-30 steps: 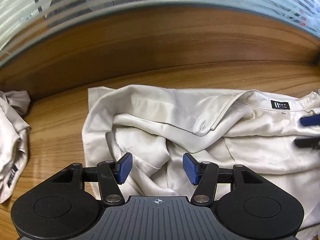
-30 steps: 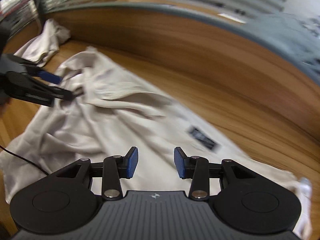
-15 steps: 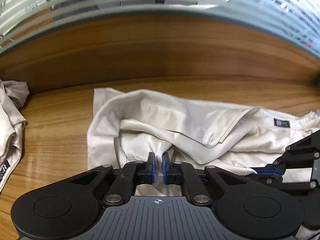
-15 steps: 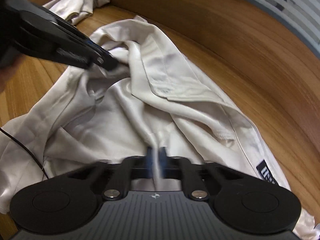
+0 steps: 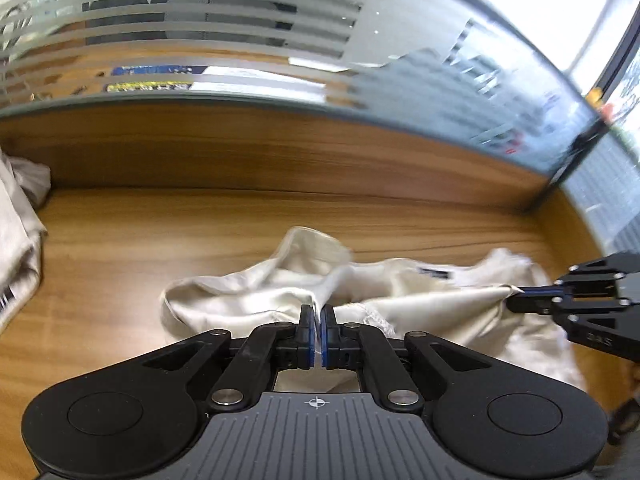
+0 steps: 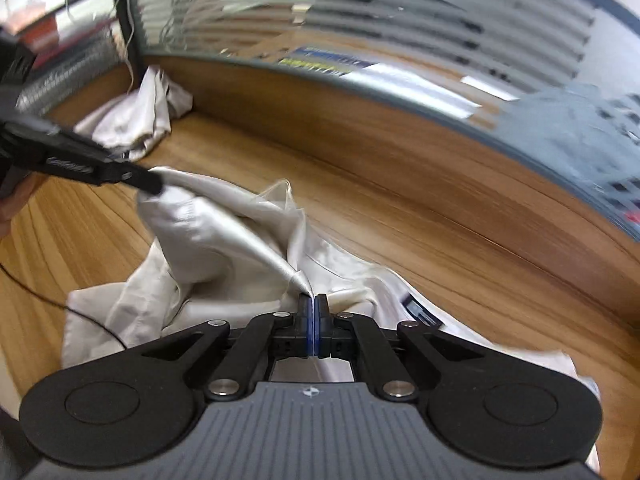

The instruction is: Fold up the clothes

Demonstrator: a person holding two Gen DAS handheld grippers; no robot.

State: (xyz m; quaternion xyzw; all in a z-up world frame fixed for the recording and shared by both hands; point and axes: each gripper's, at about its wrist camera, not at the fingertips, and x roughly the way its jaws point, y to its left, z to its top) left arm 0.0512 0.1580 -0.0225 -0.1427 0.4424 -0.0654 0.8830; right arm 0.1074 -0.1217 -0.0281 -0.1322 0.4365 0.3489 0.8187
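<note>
While the cream shirt [image 5: 420, 304] hangs above the wooden surface [image 5: 160, 232], left gripper [image 5: 318, 334] and right gripper [image 6: 312, 330] each pinch its fabric.

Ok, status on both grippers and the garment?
Left gripper and right gripper both shut on the cream satin garment. Fabric stretched between them, partly off the wooden table. Second pale garment lies apart, not obstructing.

Even indoor light; glare on the frosted glass partition [image 5: 208, 36] above the worktop [image 5: 200, 220]; motion blur; fisheye-bent edges
</note>
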